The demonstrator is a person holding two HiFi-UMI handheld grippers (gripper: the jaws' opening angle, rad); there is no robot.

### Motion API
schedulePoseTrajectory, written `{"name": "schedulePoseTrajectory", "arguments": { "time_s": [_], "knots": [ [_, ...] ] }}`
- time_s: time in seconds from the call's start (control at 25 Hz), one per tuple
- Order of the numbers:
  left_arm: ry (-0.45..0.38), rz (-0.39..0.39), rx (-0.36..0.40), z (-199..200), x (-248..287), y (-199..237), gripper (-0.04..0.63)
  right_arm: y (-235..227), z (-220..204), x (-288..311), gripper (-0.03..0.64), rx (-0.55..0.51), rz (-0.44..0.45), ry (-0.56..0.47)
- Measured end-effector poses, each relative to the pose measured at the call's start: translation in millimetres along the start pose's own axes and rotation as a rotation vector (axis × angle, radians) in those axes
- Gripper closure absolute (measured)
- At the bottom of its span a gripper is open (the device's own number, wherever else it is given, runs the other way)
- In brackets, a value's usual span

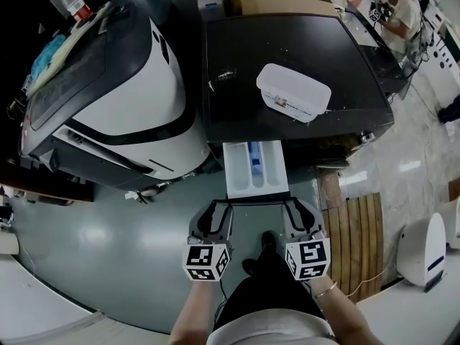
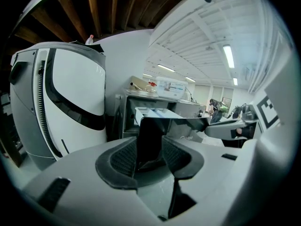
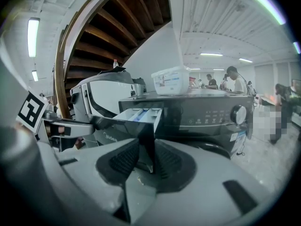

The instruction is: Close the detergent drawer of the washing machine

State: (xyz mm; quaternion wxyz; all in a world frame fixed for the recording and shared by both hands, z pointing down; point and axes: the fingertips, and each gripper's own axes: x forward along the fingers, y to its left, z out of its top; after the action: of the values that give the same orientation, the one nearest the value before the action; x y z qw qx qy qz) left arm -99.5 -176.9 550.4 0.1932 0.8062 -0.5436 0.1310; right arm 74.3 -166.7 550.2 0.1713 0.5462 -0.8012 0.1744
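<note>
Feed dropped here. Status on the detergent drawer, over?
Left gripper, right gripper: jaws shut on the detergent drawer front. Drawer open, pulled out. Nothing seen blocking it.

A white lidded tub (image 1: 293, 92) lies atop the black washing machine (image 1: 237, 49).

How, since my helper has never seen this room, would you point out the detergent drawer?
Find the black-topped washing machine with a white plastic box on it. A white tray juts from its front toward the person: the detergent drawer. It alone is pulled out, has a blue middle compartment, and the left gripper and right gripper hold its dark front panel.
</note>
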Motion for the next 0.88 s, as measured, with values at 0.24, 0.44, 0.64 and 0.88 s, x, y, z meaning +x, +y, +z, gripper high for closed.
{"name": "schedulePoseTrajectory", "arguments": {
  "time_s": [0.24, 0.44, 0.64, 0.88],
  "knots": [
    [0.005, 0.001, 0.005, 0.8, 1.0, 0.4, 0.437, -0.3, 0.6, 1.2, 0.526, -0.007, -0.005, -0.003],
    [0.007, 0.015, -0.003, 2.8, 3.3, 1.3, 0.437, -1.6, 2.7, 3.4, 0.526, -0.013, -0.01, -0.004],
    [0.0, 0.028, -0.002, 7.2, 10.8, 4.8, 0.439, -4.4, 7.1, 11.1, 0.526, -0.02, -0.012, -0.013],
    [-0.012, 0.031, 0.006, 13.9, 20.5, 9.4, 0.439, -8.1, 14.2, 20.9, 0.526, -0.03, -0.014, -0.023]
  ]
}}
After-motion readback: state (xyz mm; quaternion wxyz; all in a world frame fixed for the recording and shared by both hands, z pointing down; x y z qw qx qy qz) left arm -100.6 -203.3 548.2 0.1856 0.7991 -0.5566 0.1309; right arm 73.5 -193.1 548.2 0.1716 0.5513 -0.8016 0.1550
